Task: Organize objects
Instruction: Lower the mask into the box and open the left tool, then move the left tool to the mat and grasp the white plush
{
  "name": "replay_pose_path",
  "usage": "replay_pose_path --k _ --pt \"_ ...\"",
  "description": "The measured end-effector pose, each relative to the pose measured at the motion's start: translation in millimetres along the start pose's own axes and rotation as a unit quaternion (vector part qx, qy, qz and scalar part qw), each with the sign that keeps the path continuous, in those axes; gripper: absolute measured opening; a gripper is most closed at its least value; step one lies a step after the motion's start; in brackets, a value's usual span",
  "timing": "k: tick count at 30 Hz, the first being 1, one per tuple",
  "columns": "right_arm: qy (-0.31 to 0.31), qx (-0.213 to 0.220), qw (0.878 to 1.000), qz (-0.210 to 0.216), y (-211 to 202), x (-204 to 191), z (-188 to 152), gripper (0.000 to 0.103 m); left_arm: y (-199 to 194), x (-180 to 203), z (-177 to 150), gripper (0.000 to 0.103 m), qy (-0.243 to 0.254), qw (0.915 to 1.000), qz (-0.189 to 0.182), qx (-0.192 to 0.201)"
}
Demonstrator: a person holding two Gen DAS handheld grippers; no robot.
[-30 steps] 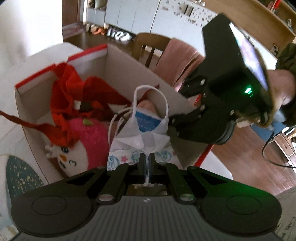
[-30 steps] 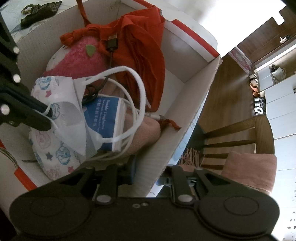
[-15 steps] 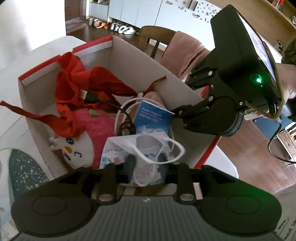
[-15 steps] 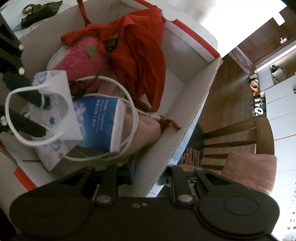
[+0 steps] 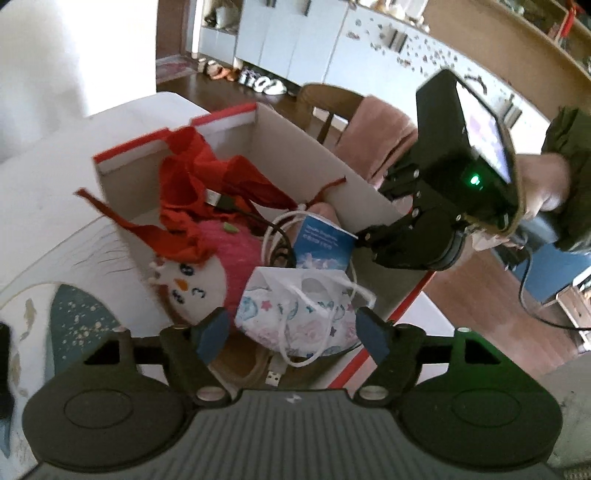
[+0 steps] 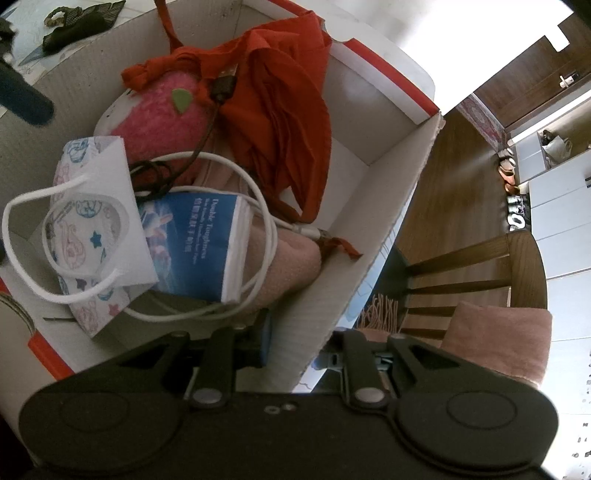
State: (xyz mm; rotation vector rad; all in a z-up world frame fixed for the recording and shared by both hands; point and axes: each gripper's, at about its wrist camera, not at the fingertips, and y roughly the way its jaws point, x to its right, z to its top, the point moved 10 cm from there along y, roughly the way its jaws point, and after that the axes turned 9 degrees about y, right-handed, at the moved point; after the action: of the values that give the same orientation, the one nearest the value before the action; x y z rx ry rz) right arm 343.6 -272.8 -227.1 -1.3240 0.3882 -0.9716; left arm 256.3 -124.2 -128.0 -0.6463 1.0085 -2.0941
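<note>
A cardboard box (image 5: pixel 291 140) with red-edged flaps holds several things. A patterned face mask (image 5: pixel 299 310) with white loops lies free at its near end, on a blue tissue pack (image 5: pixel 325 247). A pink plush (image 5: pixel 218 266), a red cloth (image 5: pixel 207 184) and a white cable (image 6: pixel 258 240) lie around them. My left gripper (image 5: pixel 291 334) is open and empty, just above and behind the mask. My right gripper (image 6: pixel 295 343) is shut on the box's side wall (image 6: pixel 369 236); it shows in the left wrist view (image 5: pixel 373 236). The mask (image 6: pixel 96 221) and pack (image 6: pixel 195 240) show in the right wrist view.
The box stands on a white table (image 5: pixel 48 206) with a teal mat (image 5: pixel 77 321). A wooden chair (image 6: pixel 476 273) with a pink cloth (image 6: pixel 498 343) stands beyond the box's right side. A dark object (image 6: pixel 81 22) lies on the table past the box.
My left gripper opened and let go of the mask's loop; the mask dropped onto the tissue pack in the box. The left gripper then drew back and up. The right gripper stayed on the wall.
</note>
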Motion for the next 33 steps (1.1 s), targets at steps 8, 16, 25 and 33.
replay_pose_path --k 8,16,25,33 --pt "-0.001 0.000 1.000 0.000 0 -1 0 0.019 -44 -17 -4 0.084 -0.020 0.9988 0.028 0.035" --pt "-0.003 -0.003 1.000 0.000 1 -1 0 0.019 -71 -59 -34 0.097 -0.041 0.9945 0.092 0.027" --pt "-0.004 -0.004 1.000 -0.001 1 0 0 0.019 -50 -99 -98 0.102 -0.065 0.9853 0.155 -0.033" --pt "-0.003 -0.005 1.000 -0.002 2 -2 0 0.019 -25 -118 -140 0.102 -0.134 0.9754 0.160 -0.070"
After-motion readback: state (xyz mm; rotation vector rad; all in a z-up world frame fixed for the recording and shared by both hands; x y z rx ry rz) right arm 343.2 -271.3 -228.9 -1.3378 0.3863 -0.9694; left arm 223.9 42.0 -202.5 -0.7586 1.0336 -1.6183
